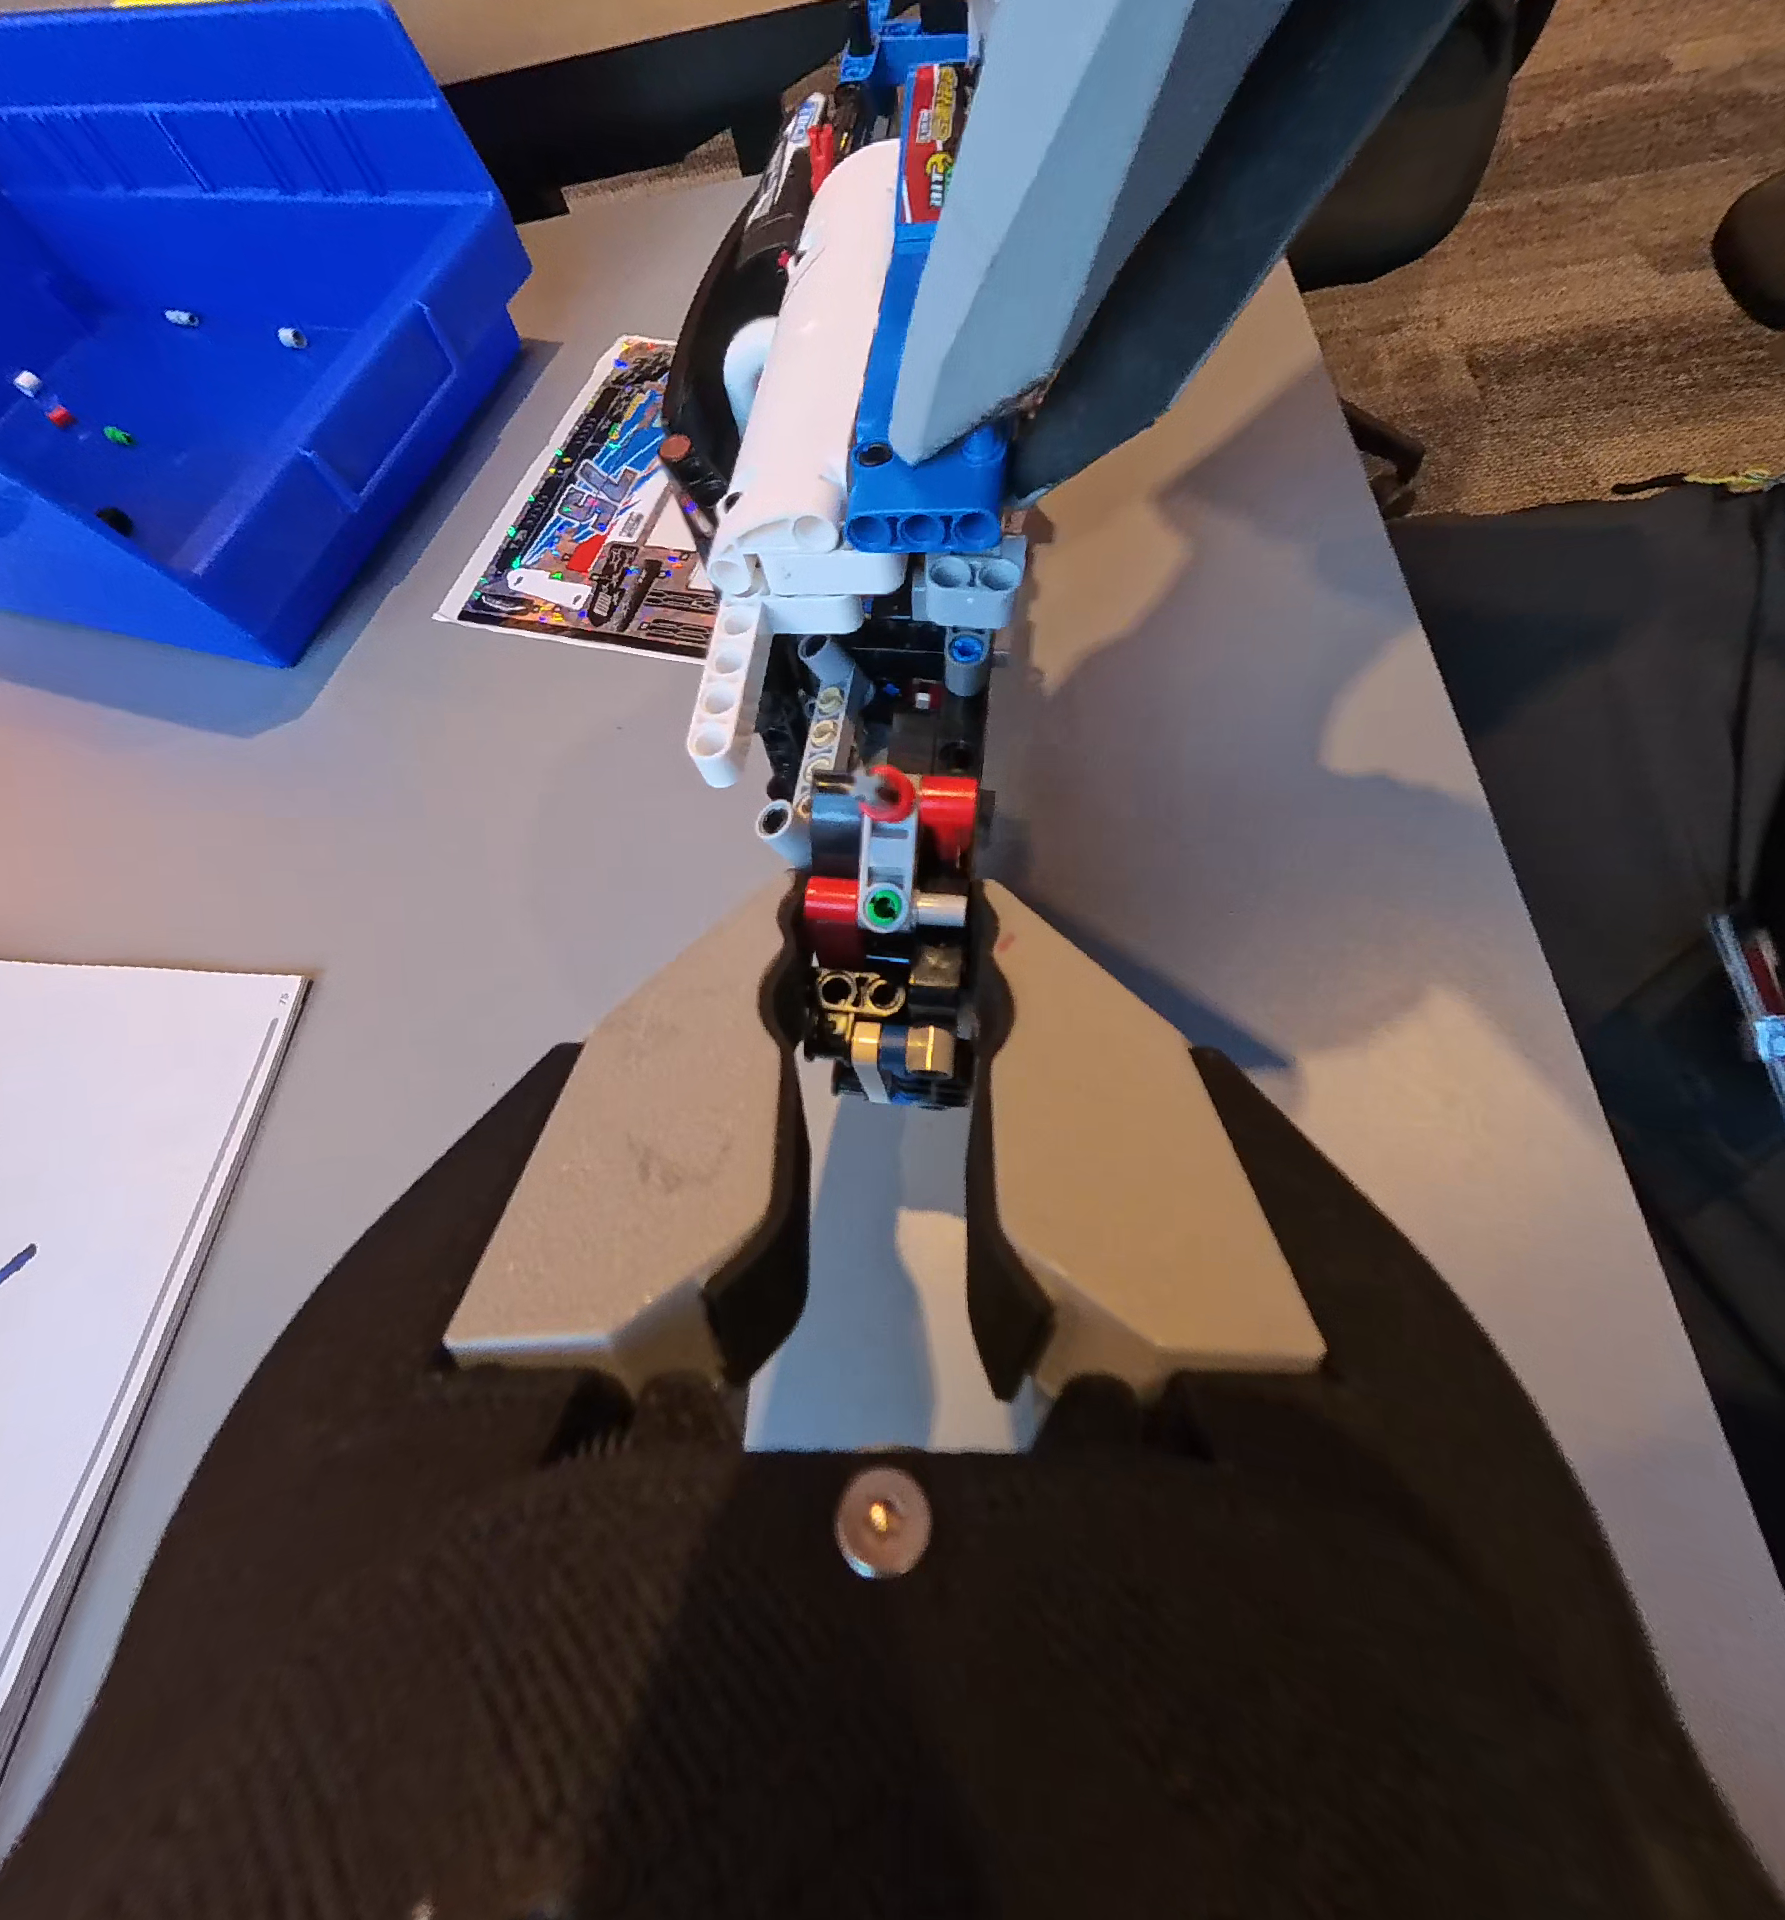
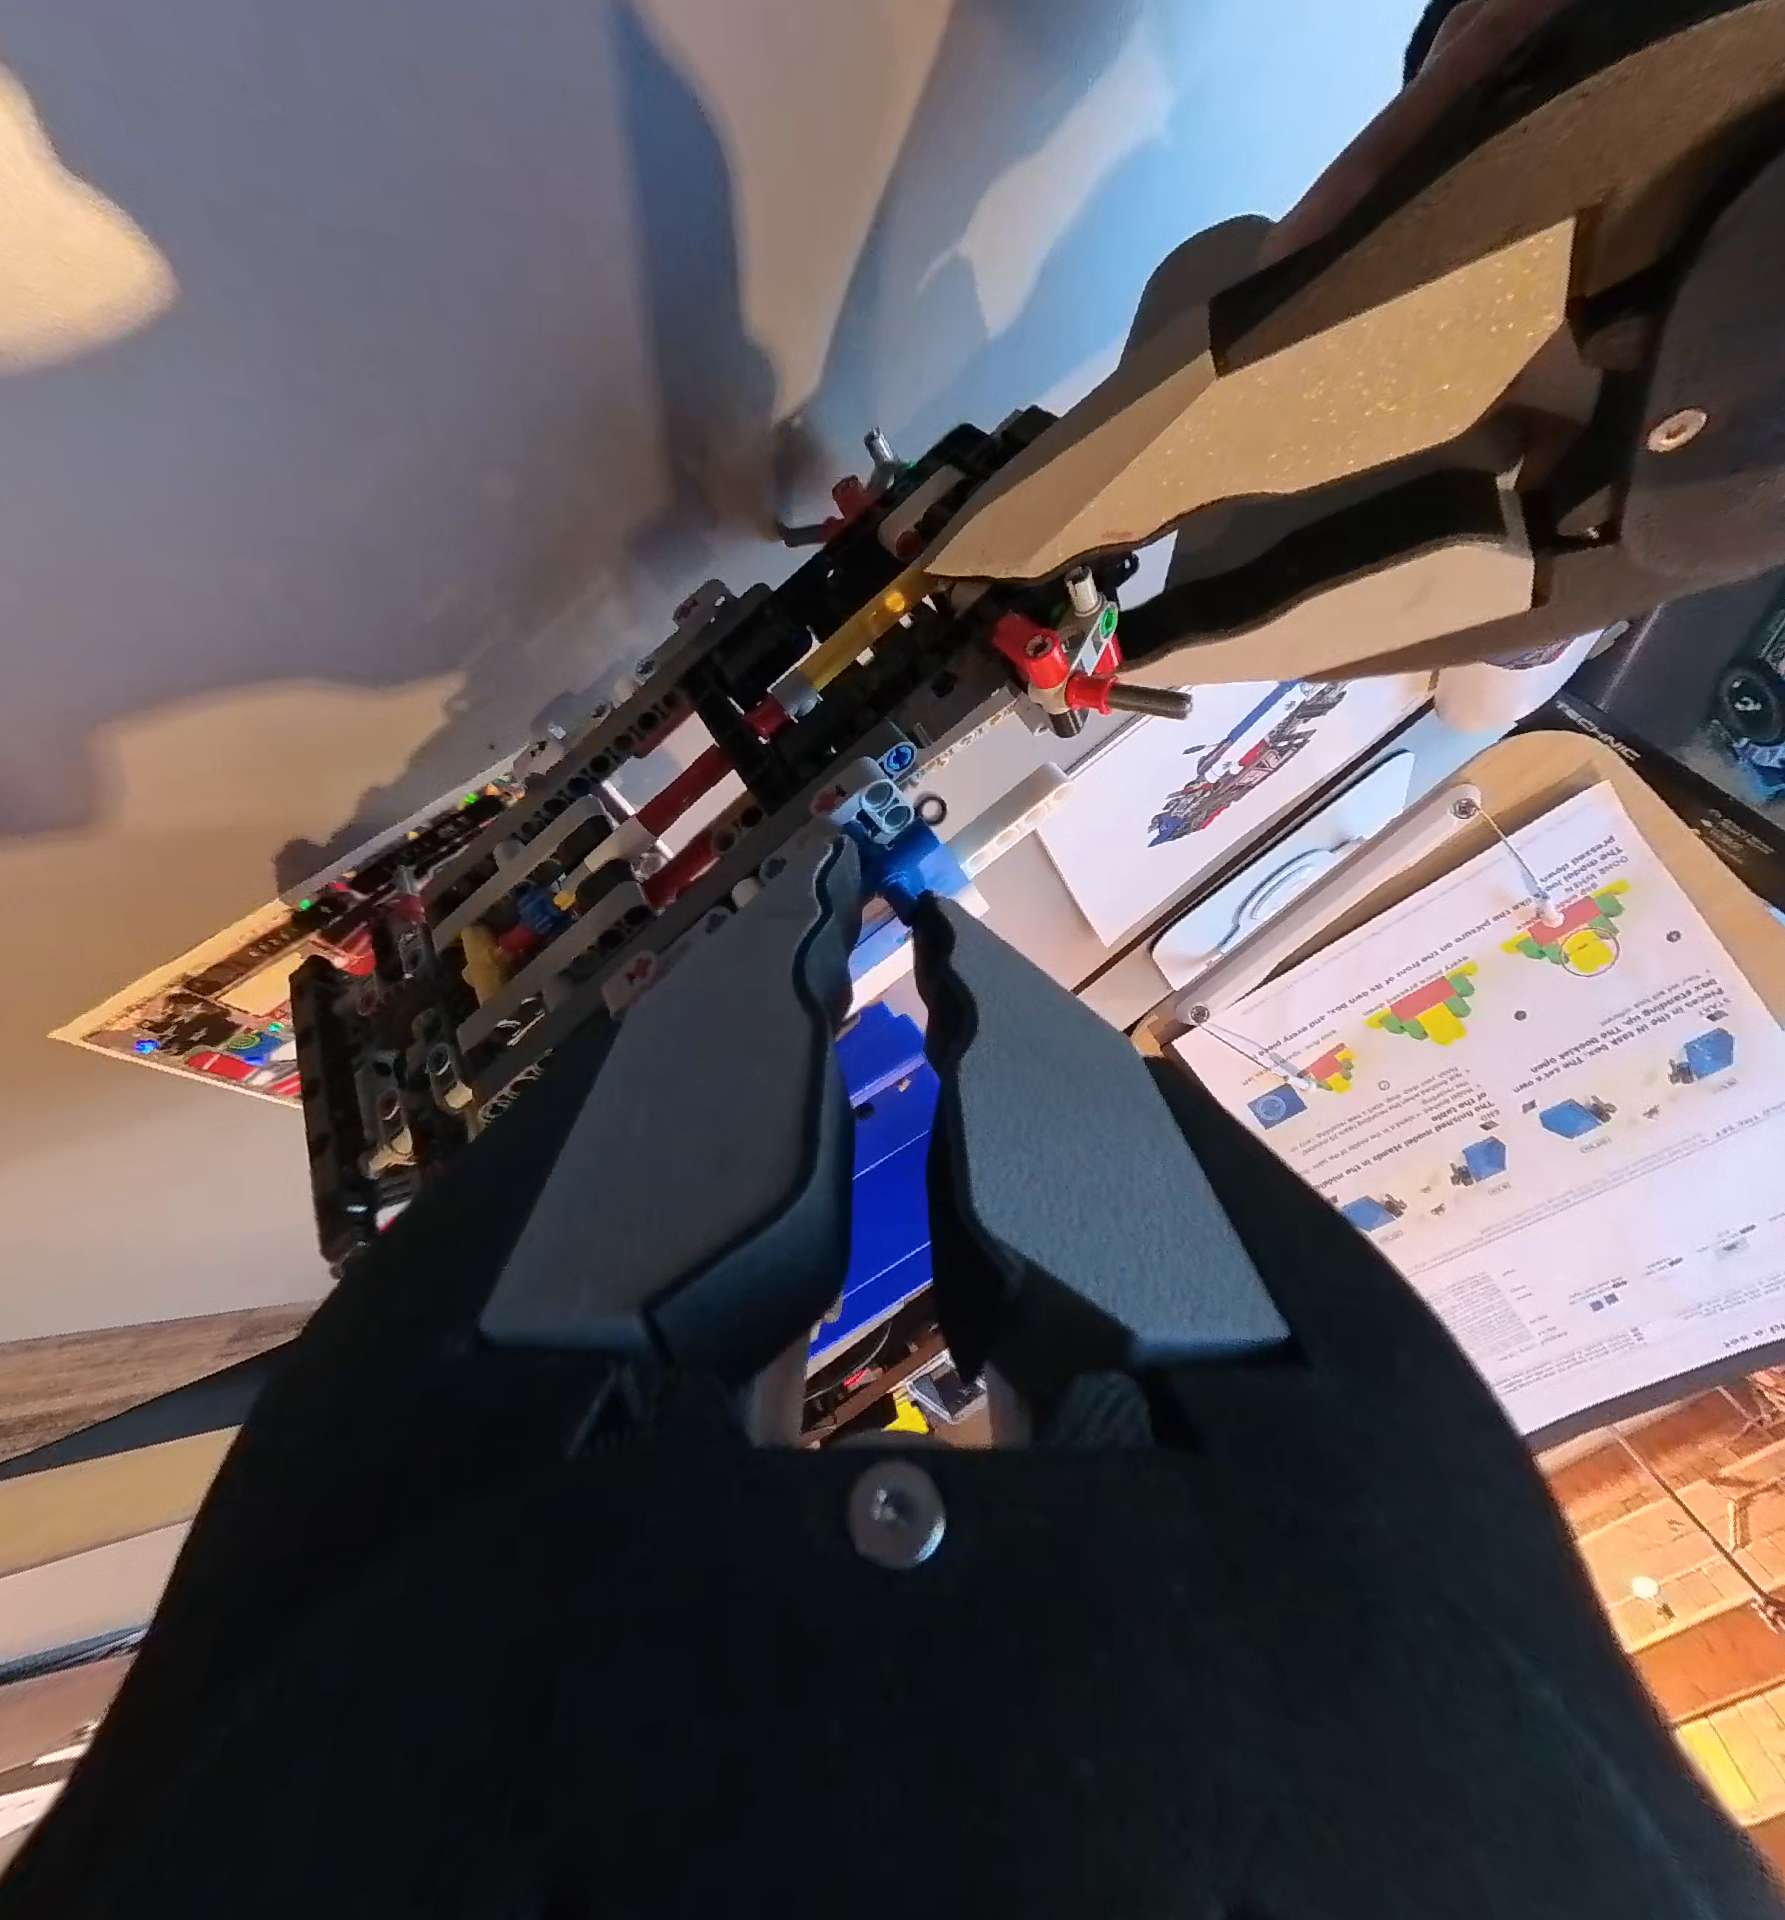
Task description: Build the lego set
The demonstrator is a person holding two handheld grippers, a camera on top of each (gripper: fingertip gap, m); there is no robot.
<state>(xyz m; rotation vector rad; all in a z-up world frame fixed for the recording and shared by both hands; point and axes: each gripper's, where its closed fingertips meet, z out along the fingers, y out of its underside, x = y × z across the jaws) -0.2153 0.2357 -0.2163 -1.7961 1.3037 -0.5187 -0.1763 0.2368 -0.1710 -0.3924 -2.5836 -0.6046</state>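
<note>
A half-built lego model (image 1: 867, 644) of black, white, blue and red beams is held above the grey table (image 1: 452, 810). My left gripper (image 1: 883, 997) is shut on the model's near end, its jaws on either side of the black and red section. My right gripper (image 2: 883, 883) is shut on the model's blue beam (image 2: 903, 847); in the left wrist view it comes in from the top (image 1: 1033, 260) onto the blue panel (image 1: 924, 499). In the right wrist view the model (image 2: 659, 831) shows its underside, and the left gripper (image 2: 1231, 488) grips its far end.
A blue bin (image 1: 171, 332) with a few small loose pieces stands at the left. A sticker sheet (image 1: 597, 520) lies behind the model. An open instruction booklet (image 1: 67, 1299) lies at the front left. The table's right edge (image 1: 1439, 727) is near. An instruction sheet (image 2: 1490, 1091) shows at the right. About 7 cm separates my left fingertips from my right.
</note>
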